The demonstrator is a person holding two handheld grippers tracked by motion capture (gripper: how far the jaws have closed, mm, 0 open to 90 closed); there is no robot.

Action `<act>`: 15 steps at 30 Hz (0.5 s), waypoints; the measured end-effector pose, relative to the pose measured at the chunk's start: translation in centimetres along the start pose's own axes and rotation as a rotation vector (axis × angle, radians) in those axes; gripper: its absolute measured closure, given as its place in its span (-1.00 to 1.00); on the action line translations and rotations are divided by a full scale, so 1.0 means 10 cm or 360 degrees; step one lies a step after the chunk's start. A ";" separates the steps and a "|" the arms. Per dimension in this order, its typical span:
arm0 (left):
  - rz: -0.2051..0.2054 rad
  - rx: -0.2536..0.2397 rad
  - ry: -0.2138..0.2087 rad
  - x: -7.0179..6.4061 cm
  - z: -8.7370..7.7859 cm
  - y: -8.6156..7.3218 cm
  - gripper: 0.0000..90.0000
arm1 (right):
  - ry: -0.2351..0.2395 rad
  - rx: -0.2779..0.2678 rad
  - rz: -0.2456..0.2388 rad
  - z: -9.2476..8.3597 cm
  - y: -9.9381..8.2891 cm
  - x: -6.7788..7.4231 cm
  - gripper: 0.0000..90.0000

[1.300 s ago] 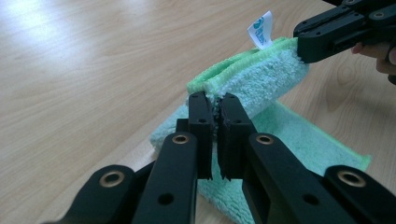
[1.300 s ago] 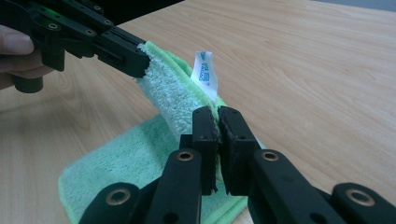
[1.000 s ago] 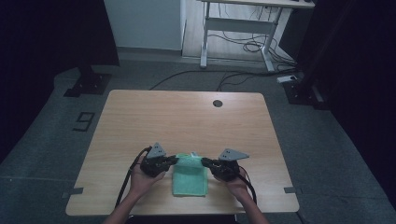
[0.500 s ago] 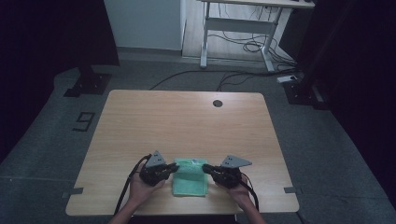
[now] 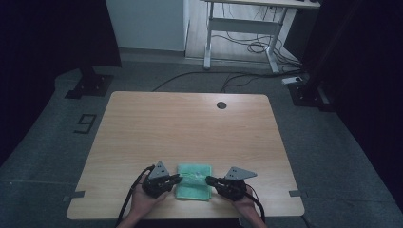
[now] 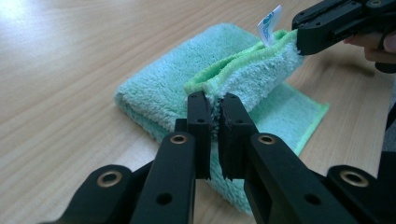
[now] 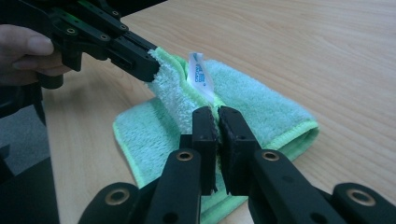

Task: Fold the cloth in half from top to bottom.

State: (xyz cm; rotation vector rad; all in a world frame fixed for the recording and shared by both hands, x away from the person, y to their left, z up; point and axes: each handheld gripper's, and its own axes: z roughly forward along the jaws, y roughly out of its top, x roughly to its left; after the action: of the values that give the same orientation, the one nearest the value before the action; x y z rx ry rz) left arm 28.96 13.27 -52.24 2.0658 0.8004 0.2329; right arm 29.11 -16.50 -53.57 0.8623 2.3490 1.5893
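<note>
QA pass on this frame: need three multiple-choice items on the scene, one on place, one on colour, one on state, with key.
1. Where on the table does the towel lie?
A. near the person's edge
B. by the dark round hole at the far edge
C. at the far left corner

2. What colour is the towel?
A. red
B. light green
C. black

3. How does the left gripper stand?
A. wide open above the towel
B. lying on the floor
C. shut on the towel's raised edge

Key: 1 A, the high view shows it between both hands at the near edge. 2 B, its mint pile shows in both gripper views. 3 C, its jaws pinch the hem, as the right gripper does.
</note>
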 end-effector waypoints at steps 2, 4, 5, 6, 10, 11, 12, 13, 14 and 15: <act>0.0007 0.0007 -0.0002 -0.02 0.00 -0.02 0.86 | 0.0007 0.0004 -0.0004 -0.01 -0.01 0.02 0.87; -0.0005 -0.0002 -0.0014 -0.03 -0.01 -0.04 0.85 | 0.0014 0.0006 -0.0005 -0.02 -0.03 0.04 0.86; -0.0006 -0.0007 -0.0018 -0.04 -0.01 -0.05 0.84 | 0.0021 0.0009 -0.0010 -0.03 -0.04 0.04 0.86; -0.0001 -0.0006 -0.0020 -0.05 -0.01 -0.06 0.82 | 0.0023 0.0009 -0.0009 -0.03 -0.05 0.05 0.85; -0.0009 0.0009 -0.0027 -0.07 0.01 -0.11 0.76 | 0.0029 0.0038 -0.0004 -0.03 -0.10 0.05 0.82; -0.0003 0.0017 -0.0022 -0.07 0.02 -0.11 0.74 | 0.0030 0.0043 -0.0001 -0.03 -0.11 0.05 0.81; -0.0002 0.0017 -0.0020 -0.07 0.02 -0.12 0.72 | 0.0035 0.0044 0.0005 -0.03 -0.12 0.05 0.79; -0.0002 0.0017 -0.0020 -0.07 0.02 -0.12 0.70 | 0.0035 0.0044 0.0005 -0.03 -0.12 0.05 0.79; 0.0004 0.0029 -0.0034 -0.08 0.02 -0.12 0.63 | 0.0051 0.0052 -0.0008 -0.04 -0.12 0.07 0.73; 0.0011 0.0040 -0.0031 -0.09 0.02 -0.12 0.54 | 0.0055 0.0057 -0.0012 -0.04 -0.12 0.08 0.69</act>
State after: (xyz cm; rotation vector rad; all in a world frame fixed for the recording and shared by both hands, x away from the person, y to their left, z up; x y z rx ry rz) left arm 27.79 13.09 -53.16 2.0916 0.7883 0.2067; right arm 27.88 -16.71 -54.36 0.8386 2.4081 1.5762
